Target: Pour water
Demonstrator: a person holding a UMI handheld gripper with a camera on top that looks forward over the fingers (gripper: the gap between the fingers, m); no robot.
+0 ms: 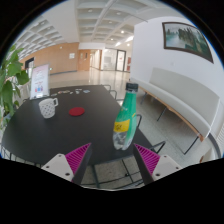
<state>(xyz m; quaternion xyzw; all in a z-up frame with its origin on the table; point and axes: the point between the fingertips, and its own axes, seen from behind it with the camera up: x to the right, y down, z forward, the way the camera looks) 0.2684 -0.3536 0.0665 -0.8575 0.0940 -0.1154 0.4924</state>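
A: Approach step, nothing poured yet. Jaws wide open, holding nothing, pink pads well apart.

B: And the bottle?

A: Green, upright near the edge of the dark bench, just ahead of the gripper, roughly centred between the fingers but beyond their tips.

B: Next?

A: Probably moving forward until the bottle sits between the pads, then closing. Afterwards, carrying over to the white mug, well apart across the bench.

light: bright, even, from square ceiling panels at 12 o'clock | shadows: soft | glare: faint on black tabletop | distortion: fisheye bending edges
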